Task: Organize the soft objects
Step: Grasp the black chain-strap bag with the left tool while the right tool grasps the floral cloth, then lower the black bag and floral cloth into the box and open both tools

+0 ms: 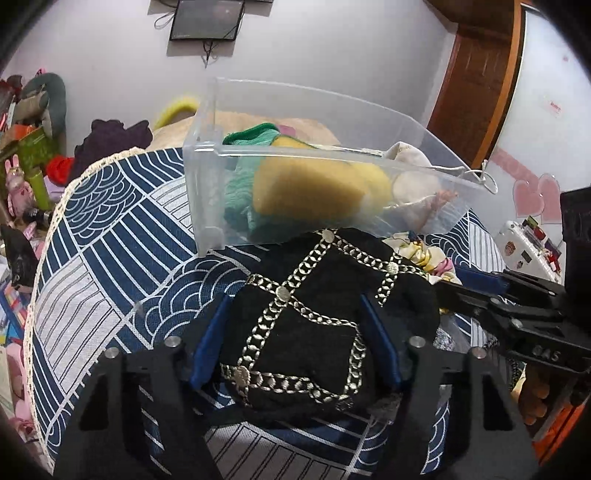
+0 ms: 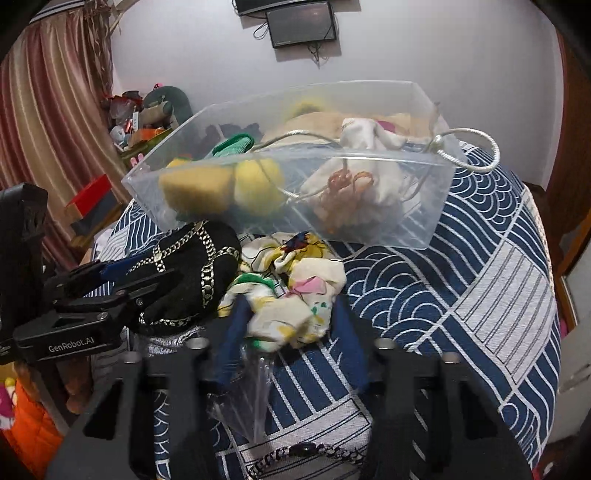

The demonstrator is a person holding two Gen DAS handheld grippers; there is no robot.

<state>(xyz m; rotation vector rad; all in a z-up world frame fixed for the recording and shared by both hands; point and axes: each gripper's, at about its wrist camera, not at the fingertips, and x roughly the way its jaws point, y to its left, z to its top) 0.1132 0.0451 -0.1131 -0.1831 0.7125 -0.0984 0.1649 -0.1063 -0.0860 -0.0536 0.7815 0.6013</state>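
Note:
A clear plastic bin [image 1: 207, 192] [image 2: 417, 221] stands on the blue-and-white patterned cloth and holds yellow sponges [image 1: 314, 188] [image 2: 199, 192], a green knit piece [image 1: 251, 134] and a white drawstring pouch [image 2: 362, 173]. My left gripper [image 1: 295, 325] is shut on a black soft bag with silver chain trim [image 1: 317, 295] [image 2: 192, 273], just in front of the bin. My right gripper [image 2: 288, 317] is closed around a crumpled white, yellow and green printed cloth [image 2: 295, 291] [image 1: 428, 254] next to the black bag.
A crinkled clear plastic wrapper [image 2: 251, 398] and a beaded chain [image 2: 306, 452] lie near the front edge. The patterned cloth [image 2: 480, 288] has bare room to the right. Toys and boxes [image 1: 33, 147] pile up at the left. A wall screen [image 2: 301, 24] hangs behind.

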